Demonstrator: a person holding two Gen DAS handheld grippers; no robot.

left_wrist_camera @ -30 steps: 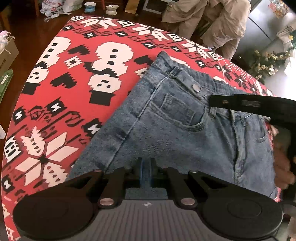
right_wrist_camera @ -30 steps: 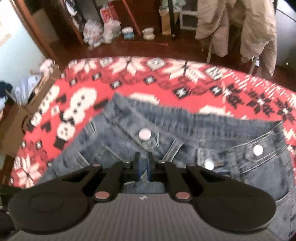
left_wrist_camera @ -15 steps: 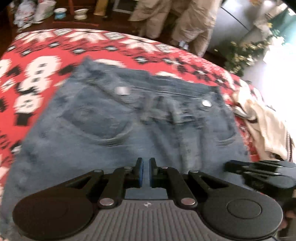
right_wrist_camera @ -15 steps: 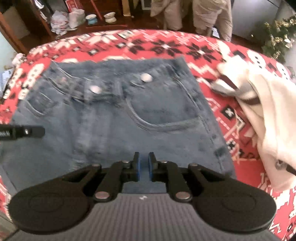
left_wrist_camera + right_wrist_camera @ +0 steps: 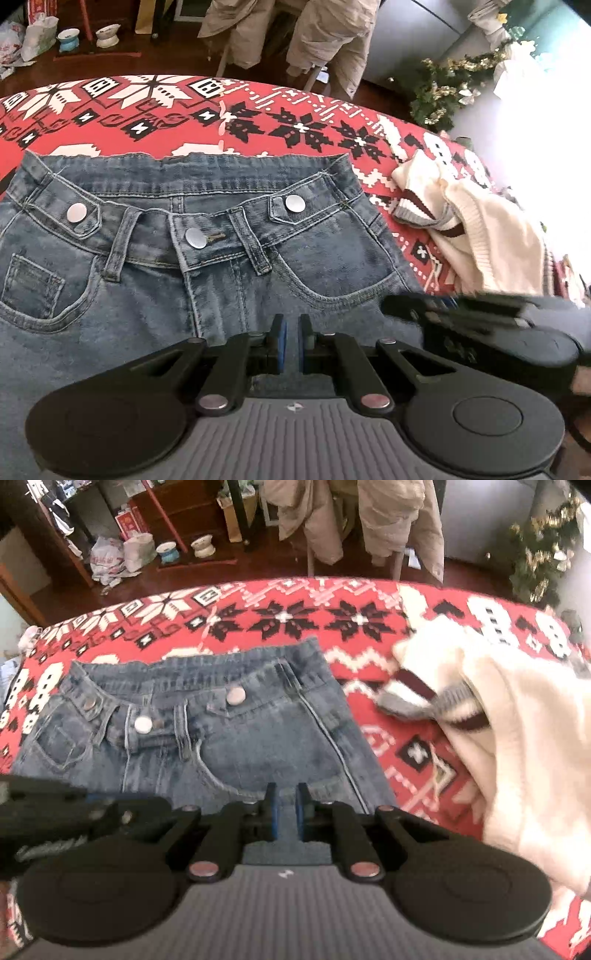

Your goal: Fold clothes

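Note:
Blue jeans (image 5: 207, 266) lie flat, waistband away from me, on a red patterned cloth (image 5: 295, 110). They also show in the right wrist view (image 5: 236, 738). My left gripper (image 5: 290, 341) hovers over the jeans below the fly, jaws nearly together with a narrow gap, nothing between them. My right gripper (image 5: 285, 812) sits over the jeans' right pocket area, jaws likewise nearly closed and empty. The right gripper shows from the side in the left wrist view (image 5: 461, 314); the left gripper shows in the right wrist view (image 5: 55, 805).
A cream knit sweater (image 5: 472, 229) with dark stripes lies crumpled to the right of the jeans, also in the right wrist view (image 5: 509, 738). Beige coats hang on chairs (image 5: 351, 524) beyond the table. Bowls and bags sit on the floor (image 5: 177, 550).
Both grippers have swung right and pulled back from the waistband toward the jeans' lower part. The sweater has come into view. Neither gripper holds denim.

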